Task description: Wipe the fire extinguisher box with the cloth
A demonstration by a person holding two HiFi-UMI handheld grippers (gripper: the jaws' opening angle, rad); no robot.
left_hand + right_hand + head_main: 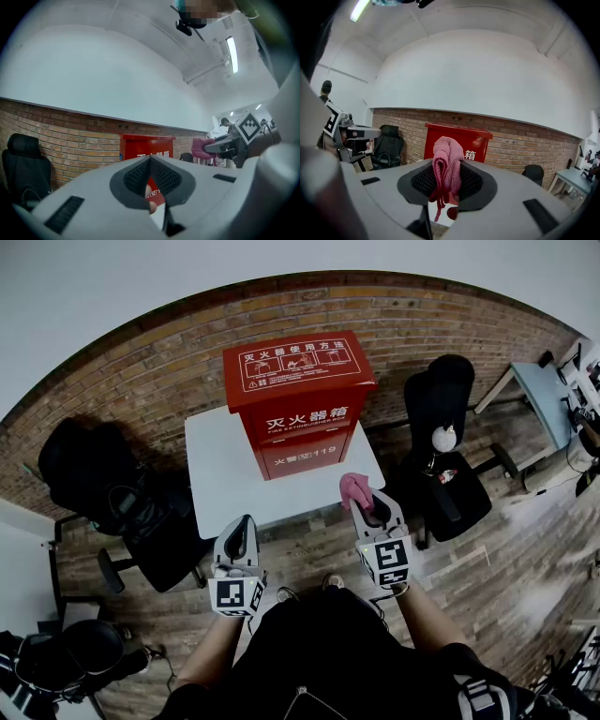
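Your right tongs (364,505) are pinching the pink cloth (355,489). It's bunched between them, with a tail hanging down. They sit off the front right corner of the fire extinguisher box (298,404), and the cloth is apart from it. Your left tongs (244,529) are pressed together with nothing in them, off the box's front left and further back from it than the right. The box stands upright on the white tabletop (220,474), with the brick wall (141,371) behind it. There's one black chair (103,484) left of the box and another (445,446) to its right.
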